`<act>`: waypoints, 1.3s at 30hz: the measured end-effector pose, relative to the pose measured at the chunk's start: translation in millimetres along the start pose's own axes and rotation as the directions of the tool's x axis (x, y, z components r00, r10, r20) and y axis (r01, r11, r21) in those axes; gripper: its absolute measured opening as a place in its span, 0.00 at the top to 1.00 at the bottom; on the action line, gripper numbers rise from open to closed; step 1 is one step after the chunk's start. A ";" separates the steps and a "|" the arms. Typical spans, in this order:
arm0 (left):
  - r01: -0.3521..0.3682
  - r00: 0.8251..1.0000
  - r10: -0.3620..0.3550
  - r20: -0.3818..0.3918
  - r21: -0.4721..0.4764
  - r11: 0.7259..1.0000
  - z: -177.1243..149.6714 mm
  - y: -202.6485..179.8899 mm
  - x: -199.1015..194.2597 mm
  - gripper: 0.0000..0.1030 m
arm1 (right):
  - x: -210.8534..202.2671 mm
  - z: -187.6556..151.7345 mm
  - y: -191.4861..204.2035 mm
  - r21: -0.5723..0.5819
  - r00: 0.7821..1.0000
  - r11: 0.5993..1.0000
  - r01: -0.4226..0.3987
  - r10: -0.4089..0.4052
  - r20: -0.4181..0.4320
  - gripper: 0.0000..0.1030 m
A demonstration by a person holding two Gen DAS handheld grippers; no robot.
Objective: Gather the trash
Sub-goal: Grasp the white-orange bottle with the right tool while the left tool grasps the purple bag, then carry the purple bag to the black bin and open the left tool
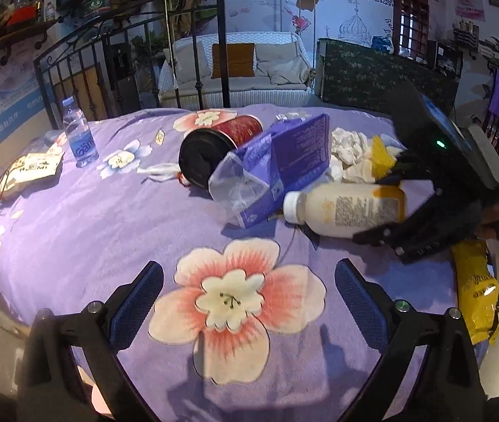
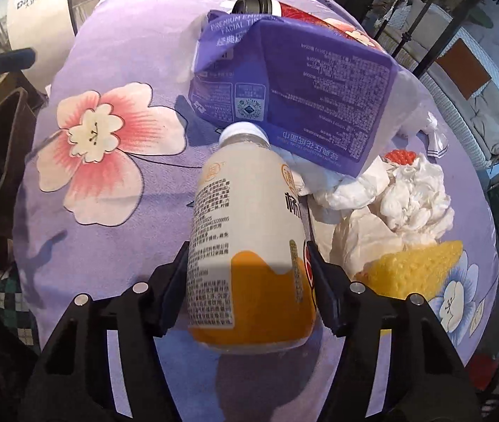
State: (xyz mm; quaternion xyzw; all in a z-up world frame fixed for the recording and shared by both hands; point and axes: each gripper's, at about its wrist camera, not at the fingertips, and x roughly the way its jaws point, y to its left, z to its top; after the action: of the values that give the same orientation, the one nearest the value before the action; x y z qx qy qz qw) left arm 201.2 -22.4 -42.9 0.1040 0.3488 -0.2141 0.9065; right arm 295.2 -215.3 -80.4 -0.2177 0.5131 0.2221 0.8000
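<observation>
My right gripper (image 2: 247, 260) is shut on a white and orange drink bottle (image 2: 249, 232), gripping its lower body; the bottle points at the purple tissue pack (image 2: 302, 81). In the left wrist view the same bottle (image 1: 344, 209) lies level in the right gripper (image 1: 386, 207) just above the purple floral cloth (image 1: 108, 232). My left gripper (image 1: 249, 288) is open and empty over a pink flower print. A red can with a black lid (image 1: 214, 147), crumpled white tissues (image 2: 400, 200), a yellow sponge (image 2: 411, 267) and a yellow snack wrapper (image 1: 478, 292) lie around.
A clear water bottle (image 1: 78, 137) stands at the far left beside snack wrappers (image 1: 31, 172). A black iron railing (image 1: 126, 59) and a white sofa (image 1: 242, 66) stand behind the table. A white appliance (image 2: 38, 10) stands off the table's left side.
</observation>
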 end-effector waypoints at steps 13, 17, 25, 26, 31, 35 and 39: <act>0.075 0.996 -0.057 -0.069 0.291 0.954 89.6 -24.2 86.7 0.11 | -48.4 -61.8 1.6 0.204 0.987 0.974 -0.097 0.067 0.148 0.40; 0.087 0.987 -0.027 -0.158 0.387 0.918 96.2 -37.5 113.7 0.24 | -59.1 -72.1 0.6 0.232 0.978 0.965 -0.125 0.081 0.192 0.40; 0.090 0.980 -0.019 -0.197 0.356 0.930 86.6 -41.2 124.4 0.77 | -61.8 -83.4 -1.0 0.274 0.973 0.953 -0.126 0.065 0.223 0.40; 0.099 0.980 -0.032 -0.199 0.338 0.936 85.3 -39.3 121.7 0.82 | -61.7 -84.8 -1.2 0.280 0.972 0.952 -0.126 0.062 0.228 0.40; 0.095 0.987 -0.057 -0.148 0.267 0.959 77.7 -36.5 98.4 0.89 | -64.5 -89.9 -4.1 0.330 0.964 0.935 -0.133 0.045 0.261 0.40; 0.115 0.991 -0.101 -0.093 0.157 0.981 73.0 -23.4 71.4 0.91 | -73.5 -91.8 -1.7 0.364 0.956 0.922 -0.132 0.022 0.292 0.40; 0.124 0.992 -0.124 -0.014 0.074 0.989 61.4 -9.5 30.9 0.91 | -87.6 -93.9 7.4 0.401 0.947 0.906 -0.136 0.000 0.322 0.40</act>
State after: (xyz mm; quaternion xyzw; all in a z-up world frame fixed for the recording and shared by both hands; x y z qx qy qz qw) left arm 253.5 -61.3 -19.0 0.1170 0.3507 -0.2825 0.8852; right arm 190.1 -275.0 -36.5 0.0151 0.4222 0.1669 0.8909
